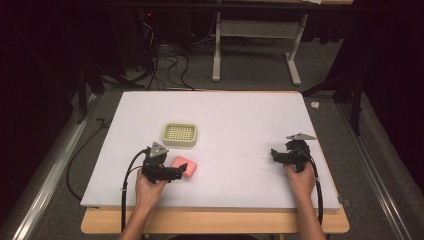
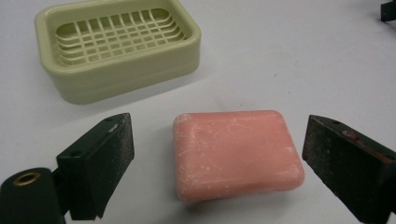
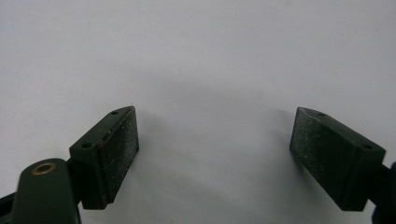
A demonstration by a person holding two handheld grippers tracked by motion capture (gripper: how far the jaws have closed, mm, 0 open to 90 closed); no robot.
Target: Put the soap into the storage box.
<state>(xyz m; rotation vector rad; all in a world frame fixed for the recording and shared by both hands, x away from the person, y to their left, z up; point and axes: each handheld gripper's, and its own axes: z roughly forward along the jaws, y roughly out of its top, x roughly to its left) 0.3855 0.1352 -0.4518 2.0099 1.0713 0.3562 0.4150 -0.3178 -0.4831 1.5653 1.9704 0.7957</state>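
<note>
A pink bar of soap [image 2: 236,151] lies flat on the white table between the wide-apart jaws of my left gripper [image 2: 217,140], which is open and touches it on neither side. From above, the soap [image 1: 186,166] sits just right of the left gripper [image 1: 181,171]. A pale green slotted soap dish [image 1: 179,134] stands empty just beyond it, also seen as the soap dish [image 2: 119,46] at the upper left. My right gripper [image 1: 275,155] rests at the table's right side, and its jaws [image 3: 215,144] stand open over bare white surface.
The white sheet [image 1: 240,125] covers a wooden table [image 1: 215,222] whose edge shows at the front. Cables [image 1: 165,65] and a table frame [image 1: 257,45] lie on the floor beyond the far edge. A small white scrap [image 1: 315,105] lies off the table's right corner.
</note>
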